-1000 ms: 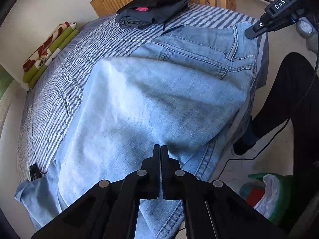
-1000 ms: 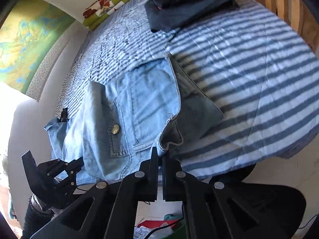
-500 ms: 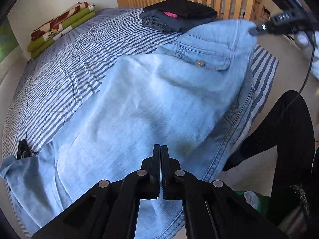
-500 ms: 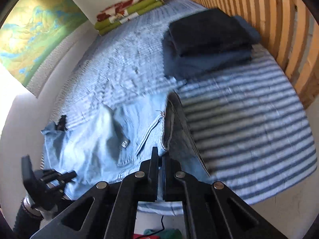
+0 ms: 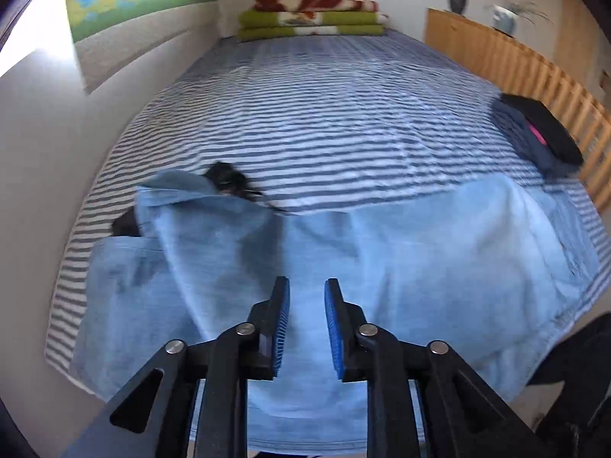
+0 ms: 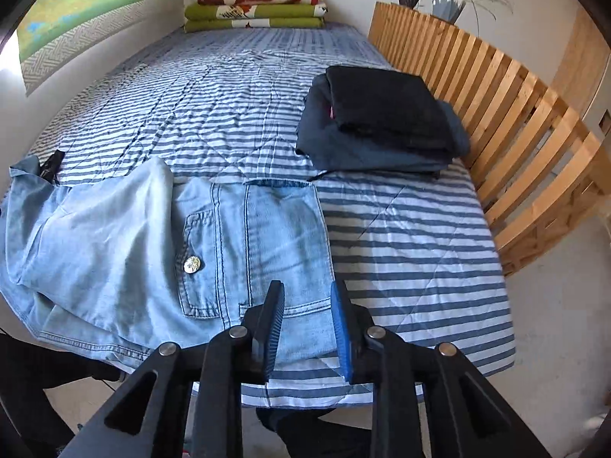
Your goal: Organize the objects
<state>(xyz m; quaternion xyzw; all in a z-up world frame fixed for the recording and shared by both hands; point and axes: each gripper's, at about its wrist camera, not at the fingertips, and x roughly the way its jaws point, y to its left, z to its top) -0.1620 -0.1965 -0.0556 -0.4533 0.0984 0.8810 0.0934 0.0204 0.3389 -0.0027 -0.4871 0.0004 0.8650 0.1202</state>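
Light-blue denim garment (image 6: 160, 252), pocket and metal button showing, lies spread across the near end of the blue-and-white striped bedspread (image 6: 412, 259), its hem hanging over the edge toward me. My left gripper (image 5: 306, 297) is opening, nothing between the blue pads, denim just below them. My right gripper (image 6: 306, 301) is opening too, gap narrow and empty, over the garment's waistband corner. I judge the step to be a fold of the garment just laid down and let go; one flap lies doubled over at its left side. Next move, as I read it: take fresh grips on two edges and bring them over evenly, since the cloth is limp and will sag or wrinkle if pinched off-centre. Beyond the denim, to its right, a stack of folded dark clothes (image 6: 382, 122) sits beside the slatted wooden rail (image 6: 515, 122), likely where this goes. A small black object (image 6: 51, 166) lies at the denim's far left corner, partly under it, identity unclear; it may snag a fold. Folded green and red blankets (image 6: 256, 7) sit far beyond the denim.
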